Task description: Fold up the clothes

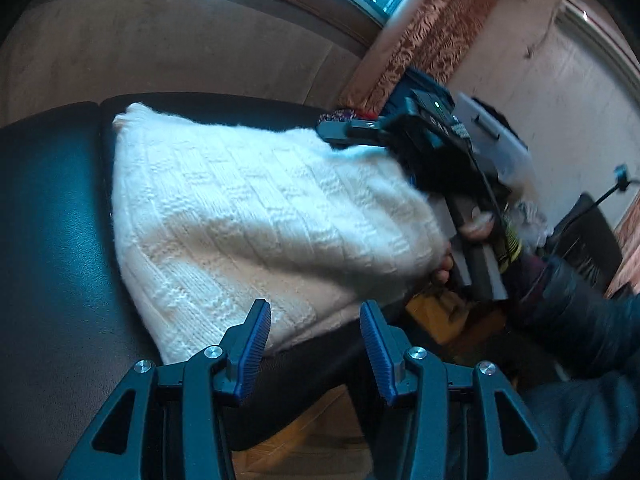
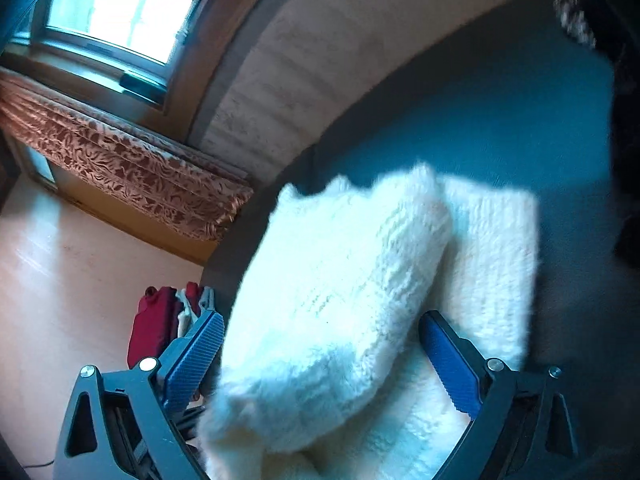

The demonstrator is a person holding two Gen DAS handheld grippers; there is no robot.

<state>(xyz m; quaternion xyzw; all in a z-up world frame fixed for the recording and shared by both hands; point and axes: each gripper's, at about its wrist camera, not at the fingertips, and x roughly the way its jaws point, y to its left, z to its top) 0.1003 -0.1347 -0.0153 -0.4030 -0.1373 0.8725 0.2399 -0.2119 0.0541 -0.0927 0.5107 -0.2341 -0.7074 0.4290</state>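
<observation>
A white cable-knit sweater (image 1: 256, 216) lies folded on a dark, leather-like surface (image 1: 52, 216), which serves as the landmark here. Behind the surface rises a pale beige upholstered backrest (image 1: 160, 52), and above that a bright window (image 2: 120, 8) lets in daylight. Beside the window hangs a reddish curtain with a leaf pattern (image 2: 132, 168). Past the surface's far end, in the right wrist view, a pale floor (image 2: 60, 260) carries a small heap of red and white clothes (image 2: 160, 320).

The left hand-held gripper (image 1: 314, 320) hovers at the surface's near edge, its blue ribbed pads (image 1: 256, 344) standing apart with nothing between them; the sweater's hem lies just beyond the tips. The right hand-held gripper (image 2: 324, 364) has its jaws spread wide around a bulky fold of the sweater; the pads (image 2: 448, 360) do not visibly press the wool, so it reads as released. In the left wrist view the right hand-held gripper sits at the sweater's far edge, held by a person's hand (image 1: 472, 228) in a dark sleeve (image 1: 580, 312). Beyond the surface on that side stand a clear plastic box (image 1: 496, 140) and pale walls.
</observation>
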